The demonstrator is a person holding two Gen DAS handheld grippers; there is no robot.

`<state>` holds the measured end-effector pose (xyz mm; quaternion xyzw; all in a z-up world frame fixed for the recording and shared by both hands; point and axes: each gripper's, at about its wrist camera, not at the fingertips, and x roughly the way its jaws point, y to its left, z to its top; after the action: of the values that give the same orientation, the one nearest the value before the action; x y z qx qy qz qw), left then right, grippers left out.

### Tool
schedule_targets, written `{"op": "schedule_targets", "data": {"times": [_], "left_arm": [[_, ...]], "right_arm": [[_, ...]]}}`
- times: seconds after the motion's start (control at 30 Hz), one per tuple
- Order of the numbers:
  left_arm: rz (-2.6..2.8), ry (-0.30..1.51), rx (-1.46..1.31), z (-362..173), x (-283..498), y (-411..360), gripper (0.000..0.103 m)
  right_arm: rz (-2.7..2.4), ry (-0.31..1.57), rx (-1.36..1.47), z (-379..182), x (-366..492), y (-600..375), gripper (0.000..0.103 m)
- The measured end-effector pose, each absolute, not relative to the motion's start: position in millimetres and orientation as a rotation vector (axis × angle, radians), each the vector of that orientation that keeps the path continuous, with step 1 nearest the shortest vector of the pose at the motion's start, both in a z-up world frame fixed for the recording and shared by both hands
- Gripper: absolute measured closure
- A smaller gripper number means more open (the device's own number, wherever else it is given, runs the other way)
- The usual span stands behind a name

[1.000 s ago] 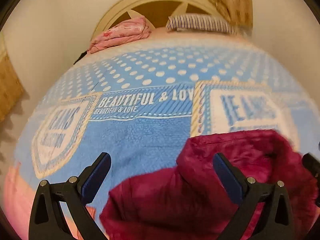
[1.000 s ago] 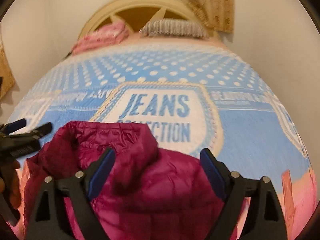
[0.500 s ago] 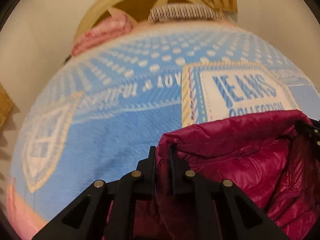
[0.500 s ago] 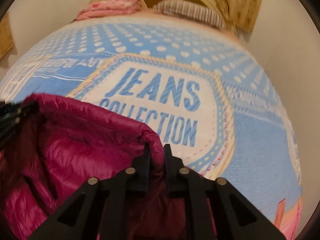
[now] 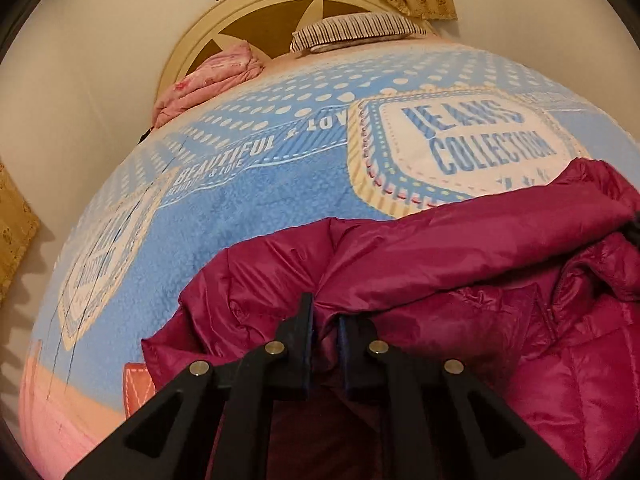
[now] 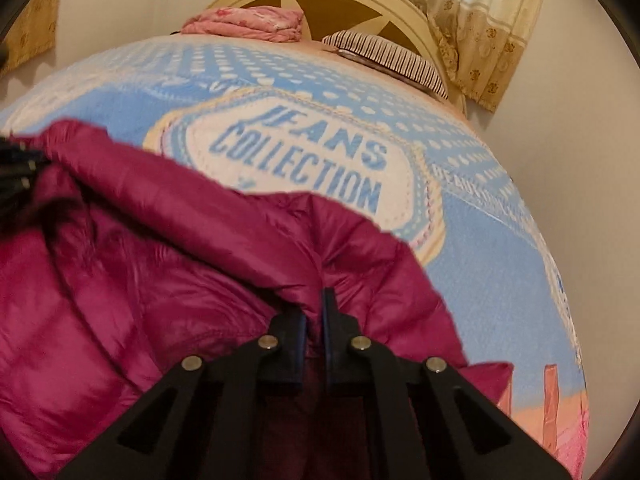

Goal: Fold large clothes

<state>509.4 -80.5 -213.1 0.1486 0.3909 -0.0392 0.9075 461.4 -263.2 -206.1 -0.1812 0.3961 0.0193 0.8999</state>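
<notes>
A magenta puffer jacket (image 5: pixel 460 256) lies bunched on the near part of a blue blanket (image 5: pixel 256 208) with a "JEANS COLLECTION" patch. My left gripper (image 5: pixel 325 312) is shut on the jacket's left edge, with fabric pinched between the jaws. My right gripper (image 6: pixel 316 304) is shut on the jacket's right edge (image 6: pixel 332 240) the same way. The jacket stretches between the two grippers, lifted a little off the blanket. The left gripper's tip shows at the left edge of the right wrist view (image 6: pixel 20 160).
The bed has a cream headboard (image 5: pixel 280 12), a folded pink cloth (image 5: pixel 208 80) and a striped pillow (image 5: pixel 352 32) at the far end. Walls stand close on both sides. A curtain (image 6: pixel 480 20) hangs at the back right.
Both grippers went from open over the jacket to shut on its edges. They have since drawn apart and lifted, spreading the jacket between them.
</notes>
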Motion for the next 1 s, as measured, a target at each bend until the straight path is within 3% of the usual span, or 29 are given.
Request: {"op": "schedule_targets", "data": {"times": [0.17,0.2,0.23,0.3,0.33,0.43,0.53,0.63,0.7,1.0], "left_arm": [[-0.111,0.777,0.223,-184,498,-69,0.085],[-0.104,0.759,0.212,-175,494,-68,0.07],[-0.088,0.732,0.201,-165,490,-67,0.045],[-0.058,0.648,0.163,-143,481,-62,0.014],[-0.056,0.615,0.137,-135,480,-60,0.01],[0.001,0.625,0.129,-129,503,-63,0.01],[0.11,0.721,0.22,-156,540,-69,0.01],[0.134,0.834,0.248,-194,554,-62,0.01],[0.126,0.828,0.242,-200,548,-58,0.01],[0.051,0.699,0.151,-140,540,-64,0.01]], "right_arm": [[0.033,0.819,-0.358,-206,462,-266,0.096],[0.034,0.822,-0.354,-207,461,-266,0.096],[0.032,0.823,-0.351,-208,462,-267,0.096],[0.031,0.826,-0.345,-211,462,-267,0.096],[0.03,0.827,-0.344,-212,462,-267,0.096],[0.033,0.828,-0.34,-212,461,-267,0.095],[0.048,0.836,-0.3,-208,460,-273,0.094],[0.074,0.861,-0.233,-200,456,-283,0.074],[0.076,0.857,-0.204,-192,450,-291,0.054],[0.023,0.787,0.029,-134,454,-315,0.049]]}}
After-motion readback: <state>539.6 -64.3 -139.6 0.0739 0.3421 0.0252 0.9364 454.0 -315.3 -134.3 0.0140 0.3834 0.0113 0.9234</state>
